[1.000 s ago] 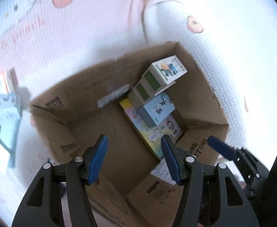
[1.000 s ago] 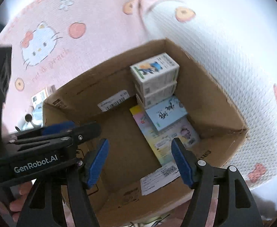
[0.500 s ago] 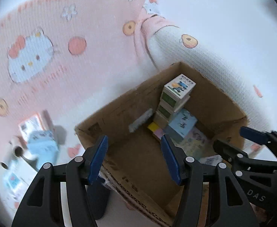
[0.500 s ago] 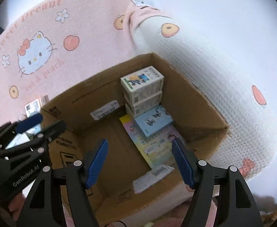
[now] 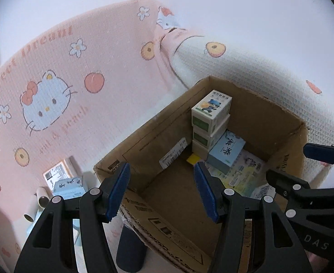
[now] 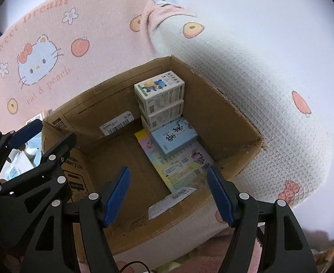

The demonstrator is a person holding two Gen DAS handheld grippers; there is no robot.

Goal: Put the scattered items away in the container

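Both claws are released and carry nothing: the left claw (image 5: 162,191) and the right claw (image 6: 169,193) hover above the cardboard box (image 6: 235,113). The box holds three stacked white cartons (image 6: 160,91), one blue carton (image 6: 173,136) and one flat booklet (image 6: 180,166). Next step, as judged: move the left claw to the scattered items (image 5: 64,184) outside the box, grasping one squarely across its narrow faces.

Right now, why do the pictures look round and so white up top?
Both wrist views are fisheye, so the edges bend and the corners go black. In the left wrist view, glare washes out the top above the blanket; in the right wrist view, it bleaches the upper right, while the cardboard box stays sharp.
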